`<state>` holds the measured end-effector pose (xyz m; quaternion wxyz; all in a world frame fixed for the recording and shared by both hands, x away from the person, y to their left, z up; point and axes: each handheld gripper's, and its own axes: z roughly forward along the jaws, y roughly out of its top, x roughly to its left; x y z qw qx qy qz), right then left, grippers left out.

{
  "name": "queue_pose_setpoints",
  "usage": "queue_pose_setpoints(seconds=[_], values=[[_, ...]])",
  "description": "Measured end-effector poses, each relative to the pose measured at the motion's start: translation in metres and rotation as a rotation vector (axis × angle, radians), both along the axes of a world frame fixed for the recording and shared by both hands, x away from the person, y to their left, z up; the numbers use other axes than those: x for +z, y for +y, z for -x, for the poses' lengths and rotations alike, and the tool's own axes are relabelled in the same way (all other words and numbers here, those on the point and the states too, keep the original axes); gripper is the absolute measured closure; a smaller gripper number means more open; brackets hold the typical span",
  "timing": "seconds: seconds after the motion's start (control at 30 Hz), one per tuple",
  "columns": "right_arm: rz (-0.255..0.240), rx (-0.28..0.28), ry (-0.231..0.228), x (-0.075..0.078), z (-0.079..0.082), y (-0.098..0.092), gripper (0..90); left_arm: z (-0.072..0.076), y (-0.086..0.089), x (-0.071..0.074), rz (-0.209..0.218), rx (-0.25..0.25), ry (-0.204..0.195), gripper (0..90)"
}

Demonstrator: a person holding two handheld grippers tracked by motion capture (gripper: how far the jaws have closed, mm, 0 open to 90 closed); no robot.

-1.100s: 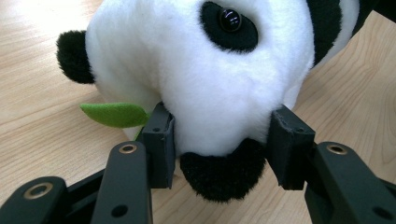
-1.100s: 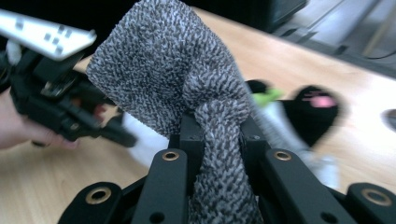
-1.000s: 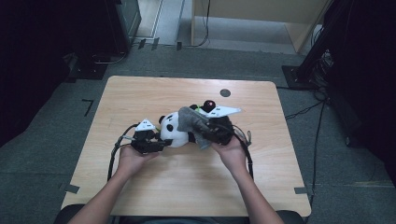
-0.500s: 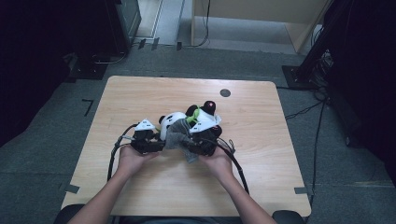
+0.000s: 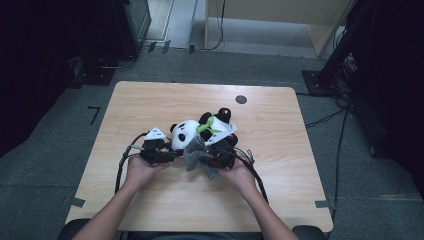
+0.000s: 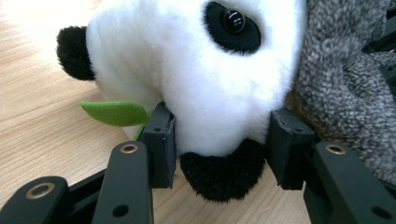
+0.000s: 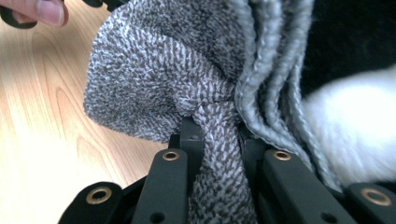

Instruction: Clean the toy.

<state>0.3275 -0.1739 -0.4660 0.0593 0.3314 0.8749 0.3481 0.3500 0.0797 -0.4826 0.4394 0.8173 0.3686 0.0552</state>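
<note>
At table's middle, toy panda (image 5: 186,134) lies on wood, head squeezed between left gripper (image 6: 219,140) jaws. Right gripper (image 7: 218,140), lower than second ago, pinches grey cloth (image 7: 159,74) now draped beside panda; dressing or wrapping likely under way.

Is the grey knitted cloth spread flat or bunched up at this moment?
Bunched up. The grey knitted cloth is gathered into a narrow neck pinched in the right gripper and balloons in folds above it, lying against the panda plush.
</note>
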Motion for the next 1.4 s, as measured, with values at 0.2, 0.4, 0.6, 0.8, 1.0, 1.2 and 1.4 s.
queue_pose_setpoints(seconds=[0.2, 0.4, 0.6, 0.8, 1.0, 1.2, 1.4], values=[[0.006, -0.02, 0.01, 0.01, 0.0, -0.013, 78.3, 0.0, 0.0, 0.0, 0.003, 0.002, 0.003, 51.5], [-0.007, -0.047, -0.006, 0.023, -0.001, -0.03, 78.1, 0.0, -0.001, 0.0, 0.003, 0.003, 0.003, 51.5], [-0.035, -0.082, -0.023, 0.033, -0.002, -0.048, 77.6, 0.0, -0.001, 0.0, 0.004, 0.003, 0.004, 51.5], [-0.085, -0.119, -0.044, 0.044, -0.002, -0.065, 77.2, 0.0, -0.001, 0.0, 0.004, 0.002, 0.004, 51.6], [-0.109, -0.144, -0.063, 0.052, -0.002, -0.077, 77.0, -0.001, 0.0, 0.0, 0.014, 0.004, 0.009, 51.6], [-0.123, -0.174, -0.083, 0.059, -0.002, -0.089, 77.0, -0.001, 0.0, 0.0, 0.015, 0.003, 0.01, 51.6], [-0.137, -0.215, -0.096, 0.065, 0.0, -0.103, 76.6, -0.001, 0.0, 0.001, 0.014, 0.003, 0.01, 51.6]])
